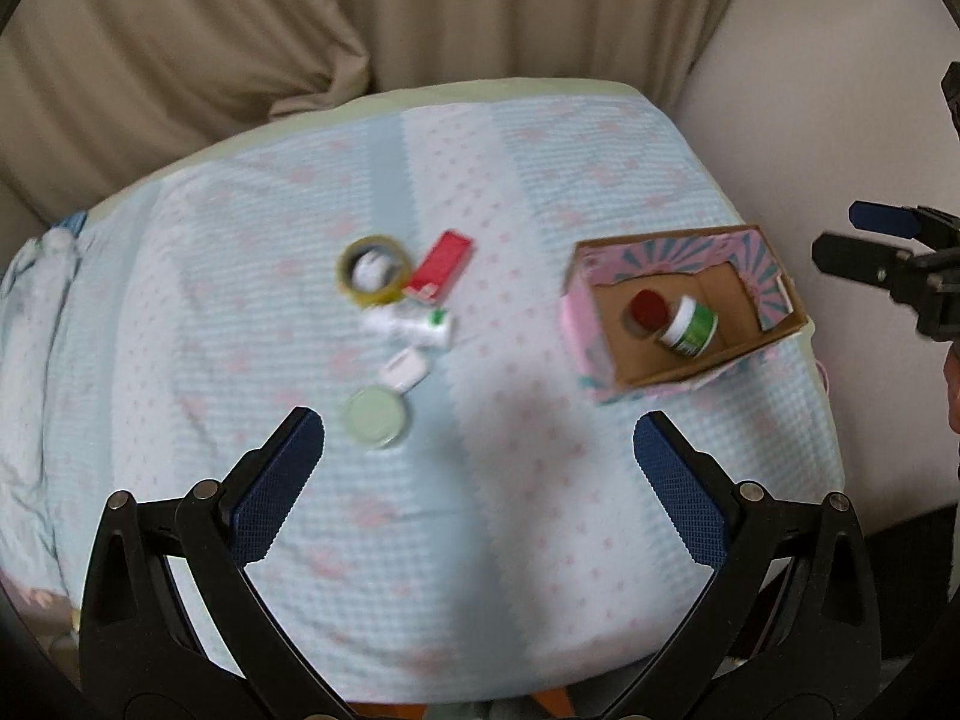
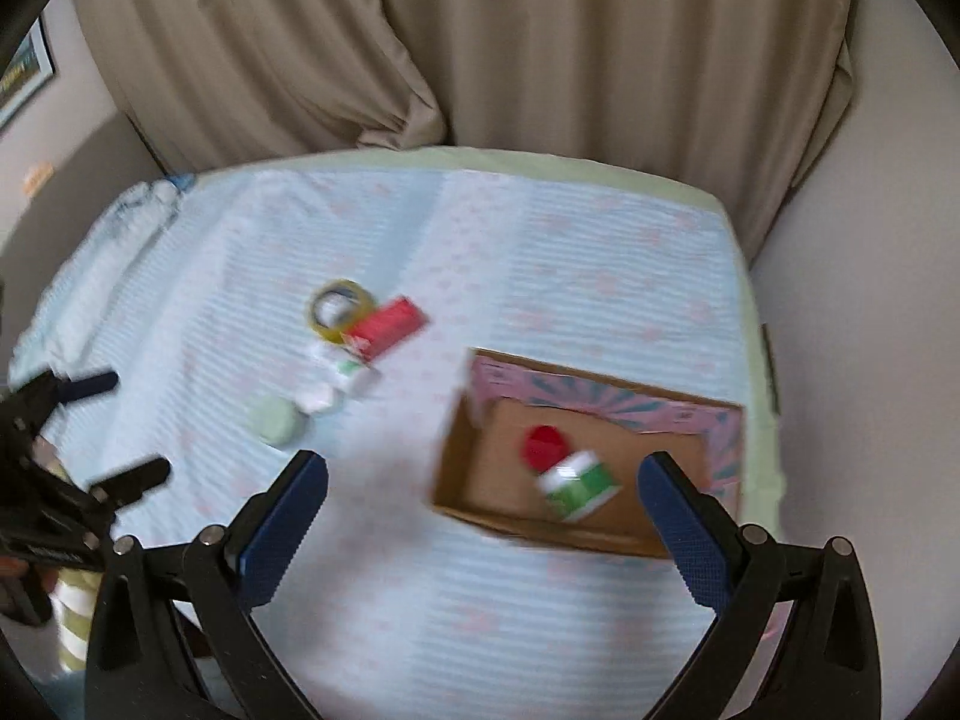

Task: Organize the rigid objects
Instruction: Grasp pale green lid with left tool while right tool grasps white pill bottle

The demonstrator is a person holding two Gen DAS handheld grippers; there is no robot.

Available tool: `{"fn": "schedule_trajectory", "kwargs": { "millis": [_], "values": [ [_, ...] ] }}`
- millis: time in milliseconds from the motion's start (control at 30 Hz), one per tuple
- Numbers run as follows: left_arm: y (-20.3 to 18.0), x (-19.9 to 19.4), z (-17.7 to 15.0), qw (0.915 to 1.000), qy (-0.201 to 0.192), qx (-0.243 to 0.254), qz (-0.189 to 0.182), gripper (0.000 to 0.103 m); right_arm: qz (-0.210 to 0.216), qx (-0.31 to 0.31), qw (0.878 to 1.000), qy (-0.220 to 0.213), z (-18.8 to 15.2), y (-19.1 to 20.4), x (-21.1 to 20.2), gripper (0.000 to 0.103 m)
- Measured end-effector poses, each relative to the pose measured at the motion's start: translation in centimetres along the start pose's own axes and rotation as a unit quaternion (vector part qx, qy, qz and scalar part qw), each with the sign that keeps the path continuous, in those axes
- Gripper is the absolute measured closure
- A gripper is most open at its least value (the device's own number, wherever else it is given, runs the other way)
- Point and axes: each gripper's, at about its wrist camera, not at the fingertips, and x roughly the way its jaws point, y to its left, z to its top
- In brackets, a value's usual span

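Both views blurred. Our left gripper (image 1: 479, 429) has its jaws spread wide and holds nothing; it hangs above the blue-and-pink quilt (image 1: 480, 540). Our right gripper (image 2: 483, 471) is likewise wide and empty.

Left view: cardboard box (image 1: 774, 333) at 2 o'clock, holding a red-capped item (image 1: 649, 309) and a green-labelled jar (image 1: 690, 327), touching. The loose pile sits at 11 o'clock: tape roll (image 1: 373, 270), red box (image 1: 439, 267), white bottle (image 1: 414, 327), small white case (image 1: 405, 367), pale green lid (image 1: 377, 417).

Only the right view shows the framed picture (image 2: 24, 69) on the wall at 10 o'clock. There the box sits between our fingertips (image 2: 660, 474).
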Motion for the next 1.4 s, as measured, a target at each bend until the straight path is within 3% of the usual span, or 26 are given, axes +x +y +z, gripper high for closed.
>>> {"fn": "schedule_trajectory", "kwargs": {
  "millis": [133, 300, 633, 1000, 1167, 1400],
  "values": [
    [4.6, -1.2, -2.3, 0.9999, 0.002, -0.012, -0.006, 0.0, 0.024, 0.031, 0.999, -0.002, 0.3, 4.2, 0.3, 0.0],
    [9.0, -0.9, -4.5, 0.9997, 0.011, -0.007, -0.021, 0.0, 0.025, 0.056, 0.998, 0.001, 0.4, 9.0, 1.7, 0.0],
    [13.2, 4.6, -6.9, 0.9963, 0.061, 0.021, -0.057, 0.0, 0.017, 0.096, 0.995, 0.027, 0.6, 14.6, 7.2, 0.0],
    [14.5, 13.6, -6.2, 0.9936, 0.075, 0.033, -0.078, 0.0, 0.039, -0.004, 0.997, 0.065, 2.3, 16.4, 17.5, 0.0],
    [14.0, 19.1, -5.7, 0.9915, 0.091, 0.043, -0.081, 0.0, 0.048, -0.067, 0.991, 0.106, 3.3, 16.0, 24.8, 0.0],
    [12.7, 26.1, -6.0, 0.9886, 0.11, 0.056, -0.086, 0.0, 0.068, -0.097, 0.981, 0.155, 3.7, 14.9, 33.7, 0.0]
  ]
}}
